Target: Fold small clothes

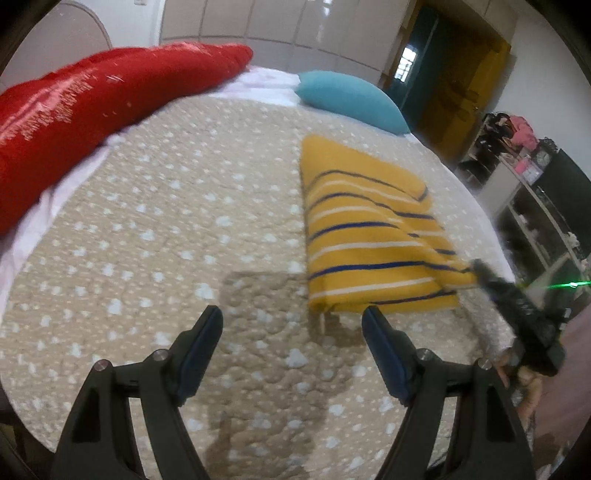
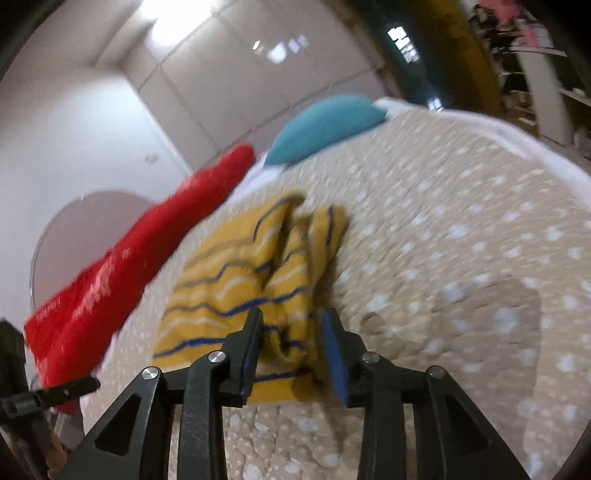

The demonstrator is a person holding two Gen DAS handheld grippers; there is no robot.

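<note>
A yellow garment with blue and white stripes (image 1: 369, 229) lies folded flat on the beige spotted bedspread (image 1: 166, 240). My left gripper (image 1: 291, 325) is open and empty, just short of the garment's near left corner. My right gripper (image 1: 480, 267) reaches the garment's near right edge in the left wrist view. In the right wrist view the right gripper (image 2: 291, 325) is partly open, its jaws on either side of a bunched edge of the garment (image 2: 236, 273). That view is blurred.
A long red pillow (image 1: 92, 107) lies along the left side of the bed and a teal cushion (image 1: 351, 99) at the far end. Shelves with clutter (image 1: 524, 177) stand to the right of the bed. White wardrobe doors (image 1: 277, 22) are behind.
</note>
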